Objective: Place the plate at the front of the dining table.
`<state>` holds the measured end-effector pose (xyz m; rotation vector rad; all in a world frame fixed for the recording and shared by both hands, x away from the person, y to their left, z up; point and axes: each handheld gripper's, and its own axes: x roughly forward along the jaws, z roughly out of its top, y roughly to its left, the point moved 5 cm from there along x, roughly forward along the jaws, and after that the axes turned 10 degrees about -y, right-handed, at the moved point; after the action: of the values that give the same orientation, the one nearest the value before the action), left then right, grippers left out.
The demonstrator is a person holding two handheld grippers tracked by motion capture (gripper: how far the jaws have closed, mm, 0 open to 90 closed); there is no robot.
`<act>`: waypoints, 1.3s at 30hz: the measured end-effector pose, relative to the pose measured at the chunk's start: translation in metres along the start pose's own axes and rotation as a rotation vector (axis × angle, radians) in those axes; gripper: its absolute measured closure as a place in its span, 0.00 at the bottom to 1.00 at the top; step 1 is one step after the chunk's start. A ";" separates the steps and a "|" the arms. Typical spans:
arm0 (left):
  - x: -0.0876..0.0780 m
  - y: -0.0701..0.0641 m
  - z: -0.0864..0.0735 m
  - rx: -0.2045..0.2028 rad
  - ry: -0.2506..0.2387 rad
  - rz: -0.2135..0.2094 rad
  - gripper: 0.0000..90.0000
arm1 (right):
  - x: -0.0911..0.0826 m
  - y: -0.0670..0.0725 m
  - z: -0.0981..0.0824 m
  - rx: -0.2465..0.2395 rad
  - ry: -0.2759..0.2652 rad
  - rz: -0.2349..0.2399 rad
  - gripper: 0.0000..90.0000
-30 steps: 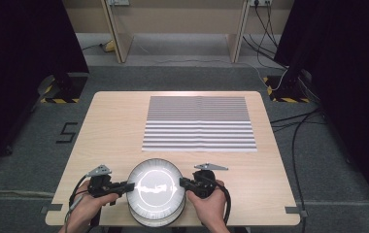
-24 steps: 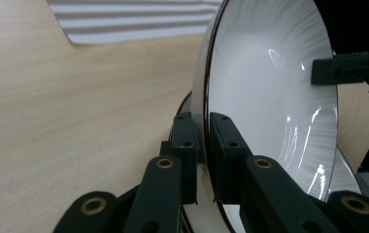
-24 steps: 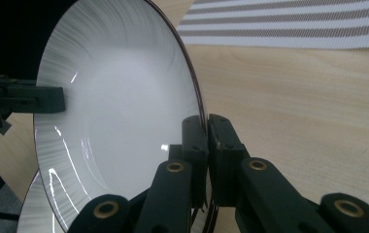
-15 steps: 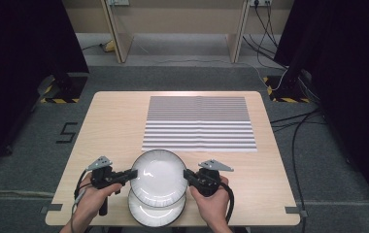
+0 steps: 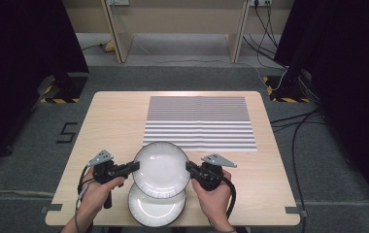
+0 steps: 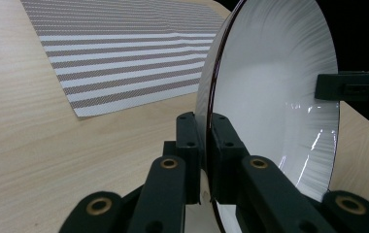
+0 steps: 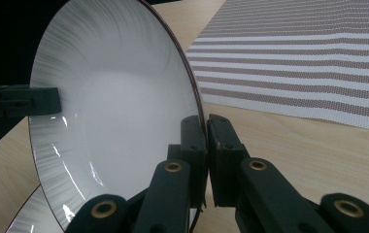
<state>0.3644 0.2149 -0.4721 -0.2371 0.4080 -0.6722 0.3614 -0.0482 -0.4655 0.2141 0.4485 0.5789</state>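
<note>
Nearest the person's edge of the wooden table, a second white plate lies flat, its far part hidden under the plate that is being lifted. Just beyond and above it, the top plate hangs between the two grippers, carried from opposite sides so that it stays level and cannot tip (a one-sided pinch on a rim this thin would likely let it swing).

At that plate's left edge, the left gripper has its jaws pinched narrow on the rim; in the left gripper view the dark-edged rim runs straight down into the slit between the pads, which have just finished closing on it. At the opposite edge, the right gripper holds the same way, its pads clamped tight across the rim in the right gripper view, with the far gripper's jaw showing at the plate's other side.

Beyond the held plate, and just overlapped by its far rim in the high view, lies the striped placemat, flat and bare. It seems the likely landing place, so the lift probably only needs to clear the lower plate before moving forward over the mat.
</note>
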 end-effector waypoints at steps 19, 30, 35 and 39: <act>0.018 -0.005 0.016 0.039 -0.013 -0.017 0.93 | -0.003 -0.011 0.012 -0.004 -0.043 -0.032 0.96; 0.027 -0.006 0.027 0.057 -0.023 -0.024 0.93 | -0.003 -0.017 0.022 -0.009 -0.067 -0.053 0.96; 0.033 -0.008 0.031 0.057 -0.027 -0.026 0.93 | -0.003 -0.021 0.026 -0.013 -0.078 -0.063 0.96; 0.038 -0.009 0.036 0.065 -0.030 -0.029 0.93 | -0.004 -0.024 0.029 -0.010 -0.084 -0.073 0.96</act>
<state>0.4020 0.1863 -0.4479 -0.1915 0.3539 -0.7080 0.3839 -0.0719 -0.4459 0.2111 0.3709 0.4989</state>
